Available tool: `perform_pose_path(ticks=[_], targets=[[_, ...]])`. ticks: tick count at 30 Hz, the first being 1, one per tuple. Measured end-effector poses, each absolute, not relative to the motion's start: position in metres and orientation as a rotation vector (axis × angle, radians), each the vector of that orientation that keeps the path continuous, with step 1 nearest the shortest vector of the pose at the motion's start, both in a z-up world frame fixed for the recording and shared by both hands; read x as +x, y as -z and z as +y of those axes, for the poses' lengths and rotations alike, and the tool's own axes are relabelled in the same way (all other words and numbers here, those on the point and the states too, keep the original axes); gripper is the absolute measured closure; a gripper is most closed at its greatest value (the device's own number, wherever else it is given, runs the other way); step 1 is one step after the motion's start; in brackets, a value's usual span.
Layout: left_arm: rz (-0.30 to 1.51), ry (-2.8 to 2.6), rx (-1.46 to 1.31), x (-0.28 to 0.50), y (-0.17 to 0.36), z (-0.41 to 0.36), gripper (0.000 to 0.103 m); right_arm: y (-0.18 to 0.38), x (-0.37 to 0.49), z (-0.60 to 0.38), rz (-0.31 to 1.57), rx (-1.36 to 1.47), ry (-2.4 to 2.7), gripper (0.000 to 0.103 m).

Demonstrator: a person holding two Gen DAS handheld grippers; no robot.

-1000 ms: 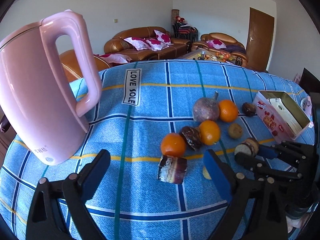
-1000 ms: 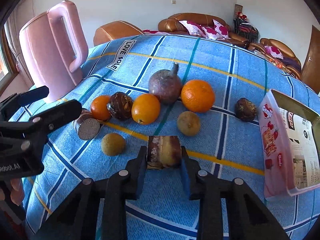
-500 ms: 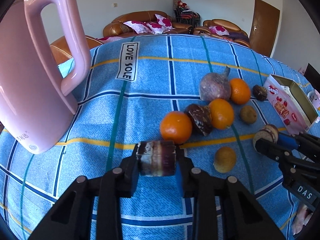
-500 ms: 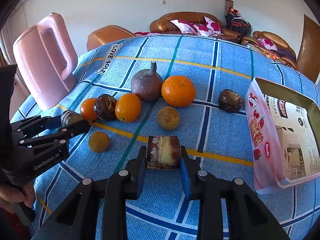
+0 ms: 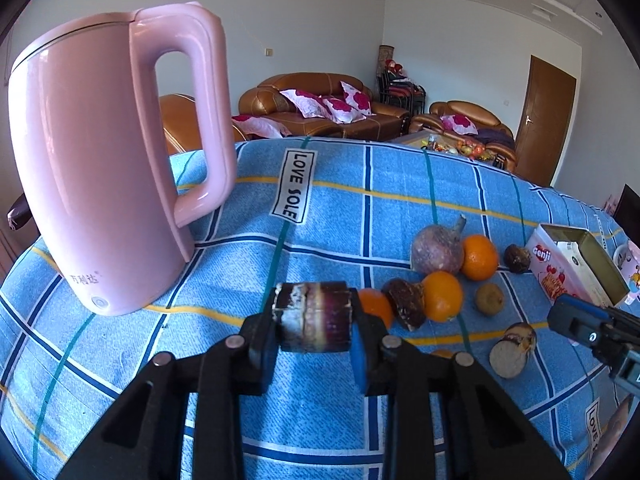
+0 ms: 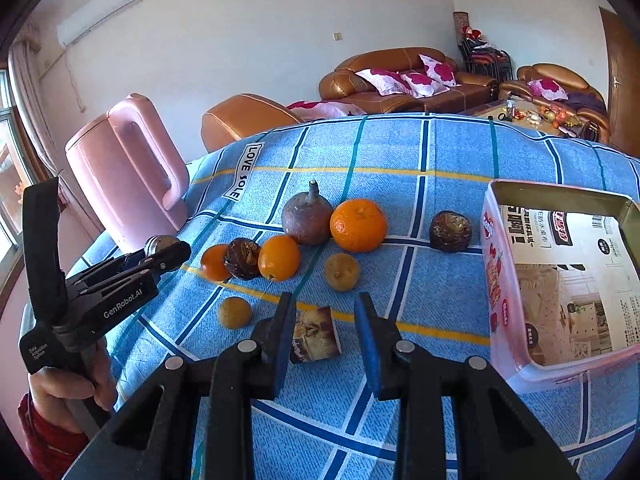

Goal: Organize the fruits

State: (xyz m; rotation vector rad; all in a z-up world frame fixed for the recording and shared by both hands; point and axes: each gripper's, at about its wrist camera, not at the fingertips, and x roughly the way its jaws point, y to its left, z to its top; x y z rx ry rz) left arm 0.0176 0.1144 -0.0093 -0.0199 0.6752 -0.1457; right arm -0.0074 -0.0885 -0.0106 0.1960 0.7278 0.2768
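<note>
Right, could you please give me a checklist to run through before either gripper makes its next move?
1. Left gripper hold on first sugarcane piece: ok, pads clamp both cut ends.
2. First piece lifted off the tablecloth: cannot tell.
3. Right gripper open: ok, jaws apart.
4. Right gripper clear of second sugarcane piece: cannot tell; it lies on the cloth close against one finger.
5. Biscuit tin open: ok, no fruit seen inside.
6. Pink kettle out of the left gripper's way: cannot tell.
</note>
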Motion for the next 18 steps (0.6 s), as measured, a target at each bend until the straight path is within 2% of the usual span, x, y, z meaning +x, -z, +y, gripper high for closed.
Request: perform_pose_path(ticks=[1,3,4,5,12,18], targets=[[0.672,0.145,-0.018,0.017,0.009,0.114,0.072,0.007,-0.011,-0.093,0.706,0.218,-0.294,0.070],[0.676,0.142,-0.013,0.019,0.009,0.112,0.072,-0.001,-0.017,-0.097,0.670,0.227,-0.312,0.055],[0.683,0.143,-0.013,0.020,0.010,0.111,0.072,-0.001,-0.018,-0.094,0.667,0.208,-0.307,0.026],[0.689,0.146,-0.015,0.020,0.011,0.111,0.072,0.000,-0.018,-0.090,0.671,0.184,-0.294,0.005],[0.718,0.150,-0.027,0.021,0.015,0.109,0.072,0.011,-0.017,-0.056,0.728,-0.064,-0.214,0.004],[0.717,0.156,-0.023,0.020,0.015,0.106,0.071,0.020,-0.009,-0.058,0.789,-0.114,-0.116,0.004]])
